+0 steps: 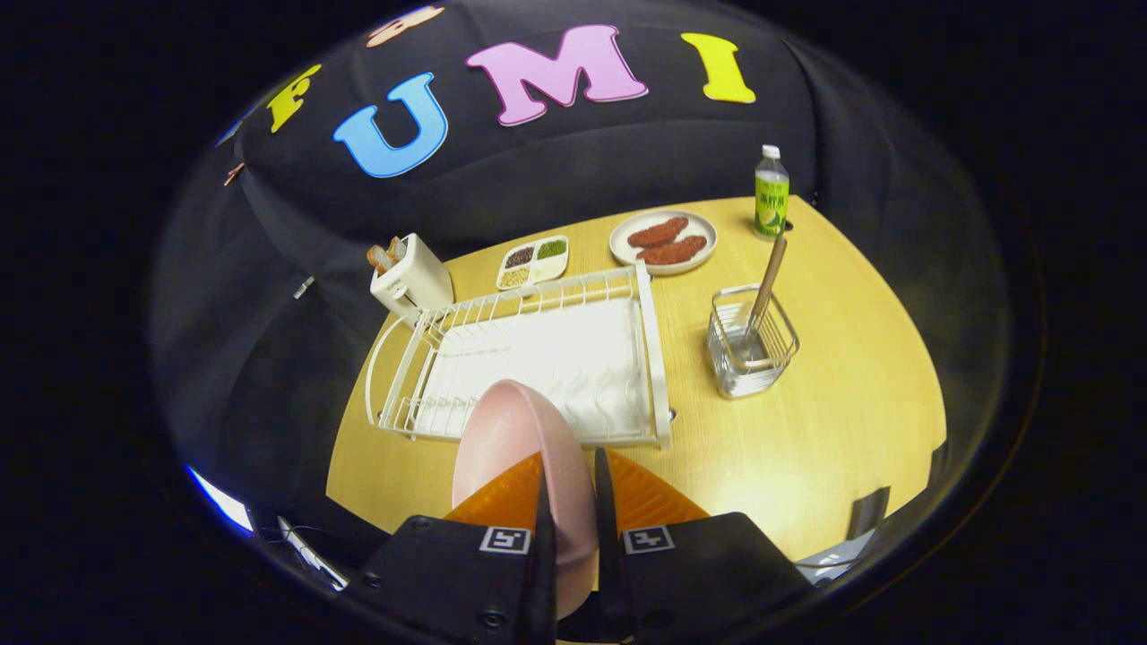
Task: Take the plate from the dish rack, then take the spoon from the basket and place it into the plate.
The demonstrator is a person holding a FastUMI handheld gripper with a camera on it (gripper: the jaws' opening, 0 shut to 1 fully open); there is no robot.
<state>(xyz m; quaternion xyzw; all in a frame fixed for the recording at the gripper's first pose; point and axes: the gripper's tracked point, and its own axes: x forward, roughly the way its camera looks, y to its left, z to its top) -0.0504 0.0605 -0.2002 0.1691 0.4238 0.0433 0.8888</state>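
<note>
Between the fingers of the gripper (570,502), a pink plate (515,448) stands on edge, smooth and round, its rim pinched from both sides; it is lifted above the near edge of the rack (529,358). That rack is a white wire frame with a row of thin prongs along its far side and a pale ribbed tray inside; nothing sits in its slots. To the right of it on the yellow wooden table (851,403) stands a small square wire basket (751,345) of bright metal, and in it a spoon (762,300) leans with its long brownish handle pointing up and away. Far behind the rack lies a white tray (534,262) split into four compartments, each holding a different grain or seed, dark, green and pale. Right of that is a round white dish (663,240) with two reddish-brown oblong pieces of food on it. Farther right, near the table's far corner, a clear bottle (771,193) with a white cap and a green label stands upright. At the far left corner of the rack sits a white toaster (412,276) with two browned slices sticking out of its top.
</note>
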